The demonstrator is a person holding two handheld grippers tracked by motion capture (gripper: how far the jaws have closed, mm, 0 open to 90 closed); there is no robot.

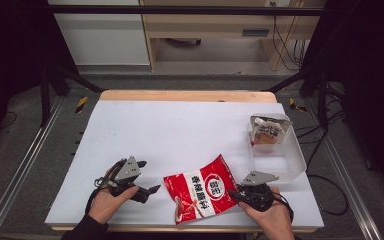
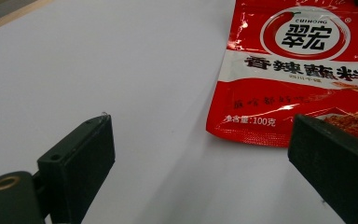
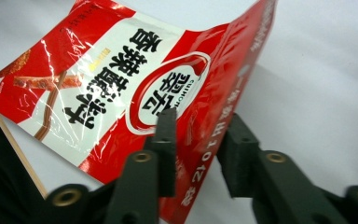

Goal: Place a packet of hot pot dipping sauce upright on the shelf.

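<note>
Your right claw (image 1: 236, 194), near the front edge of the white-covered desk (image 1: 180, 130): jaws drawn in close on the right edge of the glossy red and white foil seasoning pouch (image 1: 202, 189), one pad on the printed face, the other behind it; the pouch is pinched and its gripped edge is lifted off the desk, while the rest slopes away to the claw's left. Your left claw (image 1: 150, 190): jaws wide apart, nothing between them, resting low over bare desk, with the pouch's bottom seam (image 2: 247, 135) lying just ahead and to its right, apart from the pads. Clear plastic rectangular tub (image 1: 292, 160): beyond your right claw, toward the far right of the desk, containing a small white and orange packet (image 1: 267, 131) propped against its far wall.
</note>
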